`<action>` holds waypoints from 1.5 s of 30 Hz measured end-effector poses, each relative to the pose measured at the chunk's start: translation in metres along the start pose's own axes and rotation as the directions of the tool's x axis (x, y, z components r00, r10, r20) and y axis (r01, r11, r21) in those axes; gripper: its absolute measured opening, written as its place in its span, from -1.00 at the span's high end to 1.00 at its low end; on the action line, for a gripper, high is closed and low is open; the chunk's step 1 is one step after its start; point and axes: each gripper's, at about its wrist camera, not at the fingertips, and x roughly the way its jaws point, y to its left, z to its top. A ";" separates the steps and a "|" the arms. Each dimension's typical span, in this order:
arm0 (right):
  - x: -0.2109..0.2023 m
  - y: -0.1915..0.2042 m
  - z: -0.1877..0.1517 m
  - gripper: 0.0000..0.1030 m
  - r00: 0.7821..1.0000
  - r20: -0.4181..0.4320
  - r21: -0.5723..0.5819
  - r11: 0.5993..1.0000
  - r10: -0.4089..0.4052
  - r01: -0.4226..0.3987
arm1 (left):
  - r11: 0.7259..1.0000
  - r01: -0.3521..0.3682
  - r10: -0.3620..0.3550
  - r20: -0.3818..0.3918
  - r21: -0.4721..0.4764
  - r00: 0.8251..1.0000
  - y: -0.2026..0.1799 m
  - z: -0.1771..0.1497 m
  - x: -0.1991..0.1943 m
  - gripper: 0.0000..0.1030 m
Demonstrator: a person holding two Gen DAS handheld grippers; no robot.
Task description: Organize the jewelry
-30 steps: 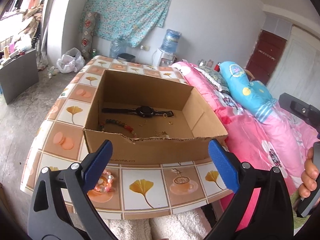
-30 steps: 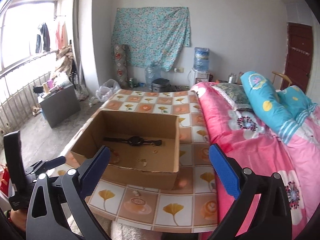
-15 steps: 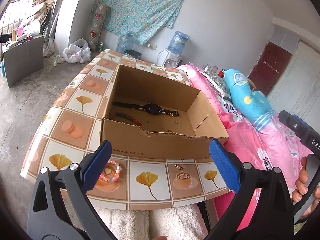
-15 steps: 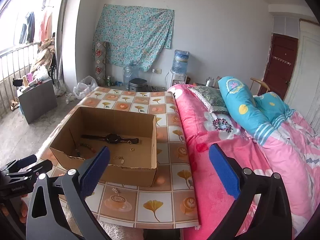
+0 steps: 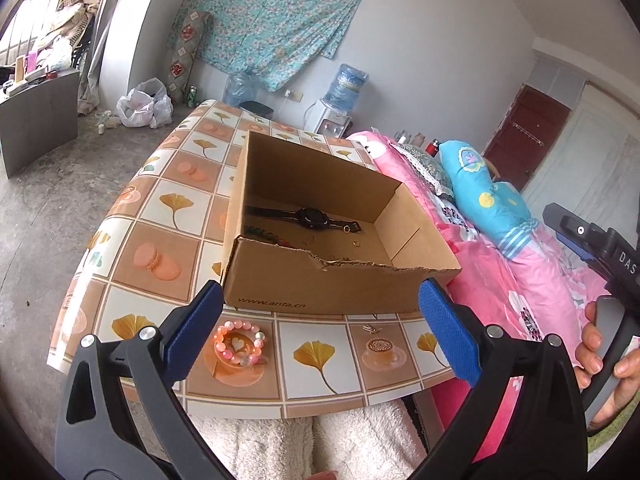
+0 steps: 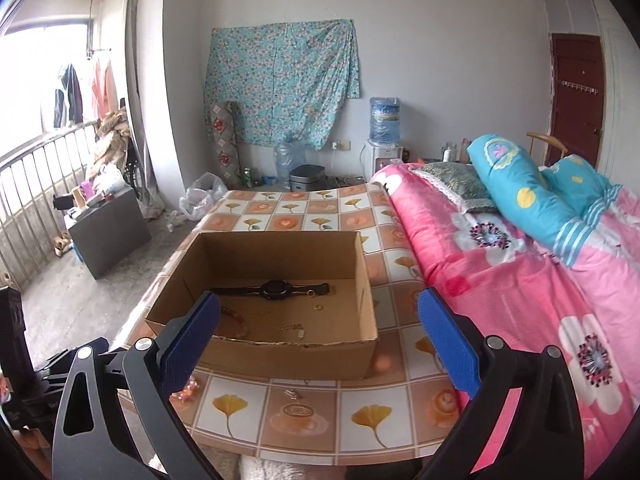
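An open cardboard box [image 5: 328,284] [image 6: 292,360] sits on a tiled-pattern table [image 5: 160,248] [image 6: 360,412]. Inside lie a black watch [image 5: 310,217] [image 6: 274,289], a dark bead bracelet [image 5: 262,234], small gold rings [image 5: 356,244] [image 6: 319,307] and a thin chain. In front of the box a pink bead bracelet [image 5: 239,342] [image 6: 187,390] rests on the table, and a small metal earring [image 5: 370,328] [image 6: 292,393] lies to its right. My left gripper [image 5: 320,332] and right gripper [image 6: 318,344] hover open near the table's front edge, both holding nothing.
A pink floral bed [image 6: 520,280] with blue pillows [image 6: 520,192] borders the table's right side. A grey cabinet [image 6: 108,232], white bag [image 5: 144,104] and water bottles [image 6: 384,120] stand on the floor beyond. A hand [image 5: 612,364] holds the other gripper's handle at right.
Both grippers drew back and shifted, so the box and table front sit lower and more centred in view. The jaws stayed open and no jewelry moved.
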 end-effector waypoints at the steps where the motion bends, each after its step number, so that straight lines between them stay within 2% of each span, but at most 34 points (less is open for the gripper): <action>1: 0.002 0.002 -0.002 -0.87 1.000 0.005 0.008 1.000 0.010 -0.010 | 1.000 0.002 -0.002 -0.001 0.000 1.000 0.003 -0.001 0.000 -0.84; 8: 0.011 0.010 -0.022 -0.87 0.999 0.027 0.015 0.999 0.046 -0.046 | 1.000 0.012 -0.012 -0.007 0.020 1.000 0.012 -0.006 0.006 -0.84; 12: 0.021 0.009 -0.050 -0.87 0.998 -0.019 -0.006 0.999 0.053 -0.053 | 0.999 -0.002 0.004 -0.038 0.051 0.999 0.008 -0.016 0.014 -0.84; 17: 0.033 -0.015 -0.094 -0.87 0.995 -0.098 -0.030 1.000 -0.007 0.004 | 0.988 -0.048 0.056 -0.053 0.147 0.997 -0.004 -0.033 0.024 -0.84; 20: 0.037 -0.032 -0.111 -0.87 0.988 -0.152 -0.016 1.000 -0.021 0.019 | 0.985 -0.044 0.054 -0.055 0.167 0.997 -0.008 -0.040 0.031 -0.83; 23: 0.043 -0.047 -0.125 -0.87 0.979 -0.203 0.007 1.000 -0.006 0.008 | 0.980 -0.049 0.064 -0.070 0.193 0.996 -0.013 -0.045 0.043 -0.83; 26: 0.053 -0.055 -0.135 -0.87 0.972 -0.231 0.058 0.998 0.049 -0.037 | 0.967 -0.062 0.087 -0.090 0.249 0.992 -0.022 -0.052 0.058 -0.83; 33: 0.089 -0.046 -0.140 -0.54 0.949 -0.286 0.079 0.990 0.135 -0.117 | 0.946 -0.059 0.102 -0.122 0.317 0.987 -0.029 -0.070 0.080 -0.83; 35: 0.099 -0.041 -0.139 -0.44 0.941 -0.301 0.072 0.987 0.157 -0.142 | 0.940 -0.057 0.104 -0.123 0.335 0.987 -0.030 -0.074 0.084 -0.76; 42: 0.136 -0.012 -0.138 0.01 0.909 -0.359 0.002 0.974 0.211 -0.225 | 0.923 -0.022 0.092 -0.165 0.385 0.982 -0.032 -0.089 0.098 -0.25; 45: 0.151 -0.003 -0.139 0.22 0.894 -0.391 -0.026 0.968 0.220 -0.250 | 0.905 0.003 0.081 -0.179 0.425 0.981 -0.041 -0.096 0.105 -0.12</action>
